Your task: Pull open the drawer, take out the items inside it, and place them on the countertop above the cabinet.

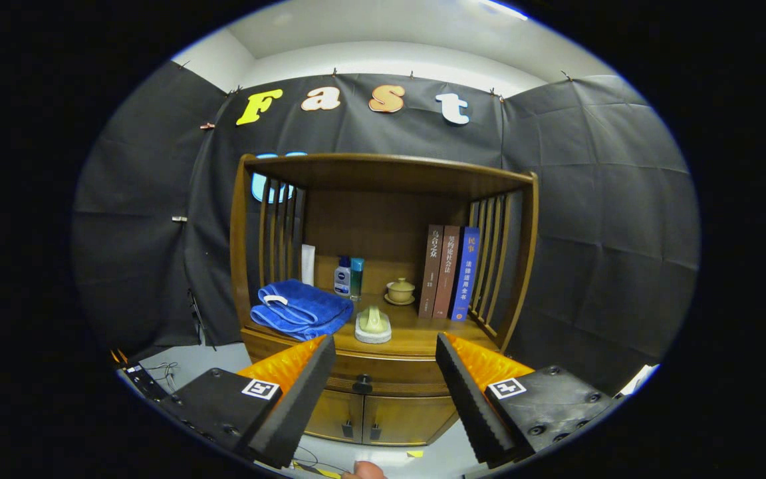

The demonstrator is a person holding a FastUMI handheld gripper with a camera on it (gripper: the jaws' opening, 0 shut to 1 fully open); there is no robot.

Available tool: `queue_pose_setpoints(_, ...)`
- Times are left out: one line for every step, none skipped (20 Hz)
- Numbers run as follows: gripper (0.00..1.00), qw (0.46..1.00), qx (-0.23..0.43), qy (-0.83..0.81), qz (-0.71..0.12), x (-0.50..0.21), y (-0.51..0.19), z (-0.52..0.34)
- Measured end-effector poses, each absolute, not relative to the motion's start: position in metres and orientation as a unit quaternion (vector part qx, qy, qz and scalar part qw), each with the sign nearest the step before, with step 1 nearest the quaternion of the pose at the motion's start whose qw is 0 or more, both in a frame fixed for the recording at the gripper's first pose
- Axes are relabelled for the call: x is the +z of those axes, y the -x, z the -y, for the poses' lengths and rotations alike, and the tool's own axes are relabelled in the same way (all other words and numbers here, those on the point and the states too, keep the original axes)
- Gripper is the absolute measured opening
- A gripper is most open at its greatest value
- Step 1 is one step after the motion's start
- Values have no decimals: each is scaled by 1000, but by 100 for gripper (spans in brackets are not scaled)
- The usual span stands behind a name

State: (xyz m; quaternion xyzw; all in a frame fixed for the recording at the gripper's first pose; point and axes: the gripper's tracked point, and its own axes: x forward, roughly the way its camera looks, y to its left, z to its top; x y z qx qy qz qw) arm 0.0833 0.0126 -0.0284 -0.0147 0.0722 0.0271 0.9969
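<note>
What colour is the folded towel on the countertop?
Blue, seen in the gripper view: the folded towel.

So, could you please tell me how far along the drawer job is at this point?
Nothing looks done yet: the wooden cabinet's drawer sits shut, its dark round knob untouched. The gripper is open, empty, short of the cabinet with the knob between its fingers. Opening, unloading and placing on the wooden countertop all remain.

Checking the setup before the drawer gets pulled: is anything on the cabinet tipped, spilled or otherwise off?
Nothing stands out. The folded blue towel, bottles, lidded cup and three upright books sit tidily on the wooden countertop; the drawer with the dark knob is closed, the gripper jaws open before it.
</note>
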Motion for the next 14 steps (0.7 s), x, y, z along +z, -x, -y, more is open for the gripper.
queue_pose_setpoints(98,998,22,12,-61,-16,-76,-9)
queue_pose_setpoints(98,998,19,13,-55,-7,-70,-5)
queue_pose_setpoints(98,998,15,19,-53,-2,-65,-1)
queue_pose_setpoints(98,998,12,28,-53,2,-59,3)
queue_pose_setpoints(98,998,8,36,-55,2,-54,7)
queue_pose_setpoints(98,998,8,37,-56,3,-51,7)
queue_pose_setpoints(98,998,12,36,-57,2,-48,6)
queue_pose_setpoints(98,998,14,35,-58,1,-46,5)
queue_pose_setpoints(98,997,14,36,-61,-3,-45,8)
queue_pose_setpoints(98,997,14,38,-64,-6,-44,10)
queue_pose_setpoints(98,997,16,39,-65,-8,-44,11)
queue_pose_setpoints(98,997,19,39,-67,-11,-42,10)
queue_pose_setpoints(98,997,21,39,-67,-12,-42,11)
queue_pose_setpoints(98,997,24,37,-64,-11,-42,11)
